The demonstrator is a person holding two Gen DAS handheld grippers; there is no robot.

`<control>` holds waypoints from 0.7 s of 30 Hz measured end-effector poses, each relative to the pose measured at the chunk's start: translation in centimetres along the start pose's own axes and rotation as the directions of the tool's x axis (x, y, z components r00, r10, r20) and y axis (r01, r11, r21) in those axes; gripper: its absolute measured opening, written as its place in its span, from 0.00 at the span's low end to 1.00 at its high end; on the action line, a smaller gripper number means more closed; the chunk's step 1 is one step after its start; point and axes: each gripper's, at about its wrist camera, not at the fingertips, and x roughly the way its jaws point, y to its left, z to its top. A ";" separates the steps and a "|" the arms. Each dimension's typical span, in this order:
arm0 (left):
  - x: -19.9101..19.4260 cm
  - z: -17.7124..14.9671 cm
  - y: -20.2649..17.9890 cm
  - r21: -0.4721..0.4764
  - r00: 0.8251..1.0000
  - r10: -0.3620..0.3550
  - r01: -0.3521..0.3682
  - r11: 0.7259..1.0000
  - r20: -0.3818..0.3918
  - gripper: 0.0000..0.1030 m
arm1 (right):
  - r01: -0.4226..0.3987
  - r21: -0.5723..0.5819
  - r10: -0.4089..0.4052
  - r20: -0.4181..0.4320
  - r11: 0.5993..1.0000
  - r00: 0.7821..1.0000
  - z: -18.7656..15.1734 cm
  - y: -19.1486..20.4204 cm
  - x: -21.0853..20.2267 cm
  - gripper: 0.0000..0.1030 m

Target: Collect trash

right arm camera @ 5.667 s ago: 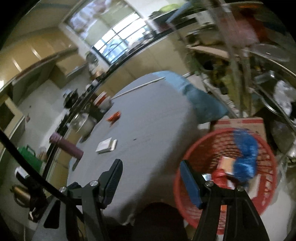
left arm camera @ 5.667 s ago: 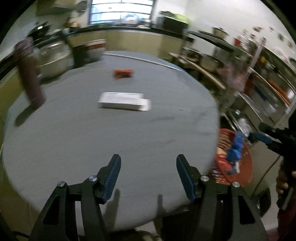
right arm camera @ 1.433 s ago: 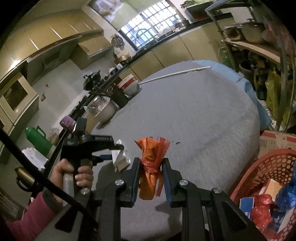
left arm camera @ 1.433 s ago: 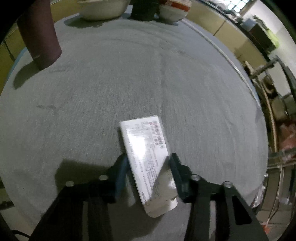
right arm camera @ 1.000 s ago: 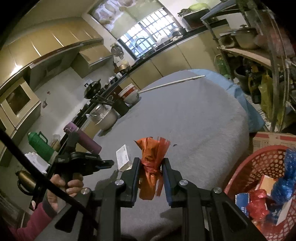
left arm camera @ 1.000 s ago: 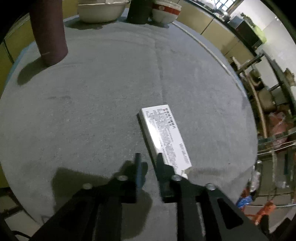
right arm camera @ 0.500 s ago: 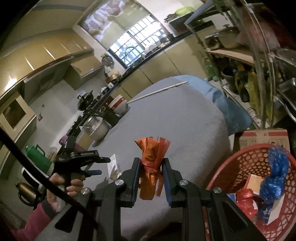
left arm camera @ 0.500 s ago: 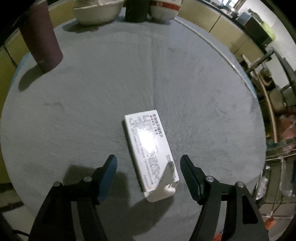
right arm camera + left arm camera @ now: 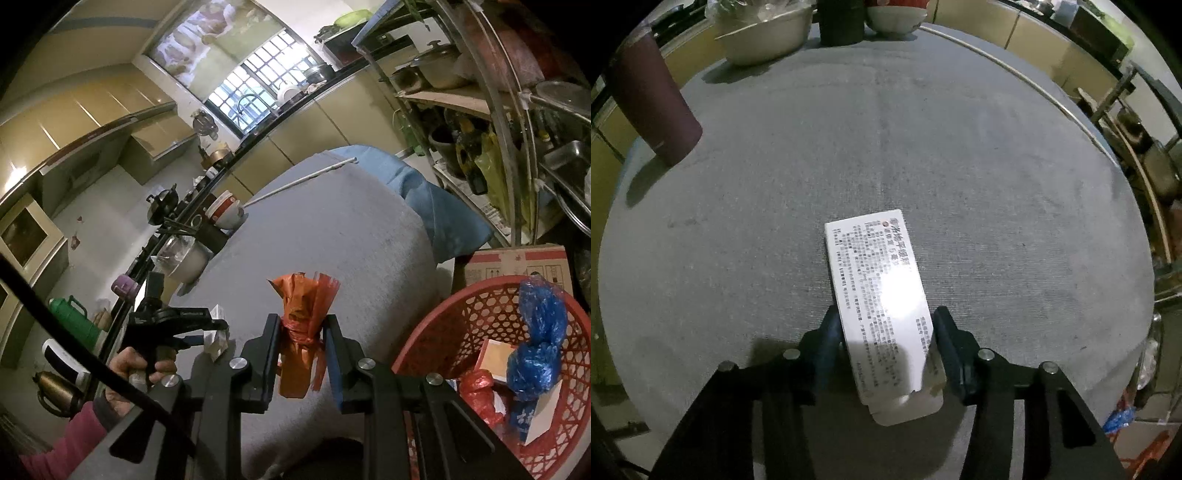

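On the grey cloth-covered round surface (image 9: 960, 155), a flat white printed box (image 9: 877, 291) is seen lying with its near end between the fingers of the left gripper (image 9: 884, 341). The jaws of that gripper have just been closing; both fingers (image 9: 827, 332) now sit against the long sides of the box, which appears to be gripped while it rests on the cloth. Its open end flap (image 9: 908, 408) is seen sticking out toward the camera. At the far edge of the surface a maroon tumbler (image 9: 653, 99), a steel bowl (image 9: 764, 31), a dark container (image 9: 840, 20) and a red-and-white bowl (image 9: 895, 16) are set in a row.

In the right wrist view, a knotted orange plastic wrapper (image 9: 301, 332) is clenched upright between the fingers of the right gripper (image 9: 302, 347), held above the near edge of the surface. A red mesh basket (image 9: 461, 317) is seen just beside that edge, lower right, with blue plastic (image 9: 535, 343), red plastic (image 9: 478, 395) and a small carton (image 9: 495, 356) inside. A cardboard box (image 9: 517, 264) stands behind the basket. The person's left hand (image 9: 136, 369), in a pink sleeve (image 9: 70, 439), is seen gripping the other tool's handle.
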 end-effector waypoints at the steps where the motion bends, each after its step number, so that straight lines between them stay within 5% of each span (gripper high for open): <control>1: -0.2 -0.2 0.1 0.004 1.000 -0.001 0.001 1.000 0.005 0.49 | -0.001 -0.001 0.001 0.001 1.000 1.000 0.0 0.1 0.0 0.24; 8: -5.1 -3.8 -0.2 0.119 0.991 0.010 -0.025 0.993 0.131 0.49 | -0.007 -0.023 0.008 0.021 1.000 1.000 0.0 0.9 -0.9 0.24; 15: -12.5 -8.5 -2.1 0.246 0.935 0.032 -0.126 0.961 0.354 0.49 | -0.005 -0.043 0.007 0.045 0.999 0.999 -0.4 2.1 -2.5 0.24; 21: -15.2 -11.4 -2.4 0.283 0.884 0.028 -0.179 0.942 0.466 0.49 | -0.009 -0.062 0.013 0.064 0.998 0.998 -0.5 3.1 -3.8 0.24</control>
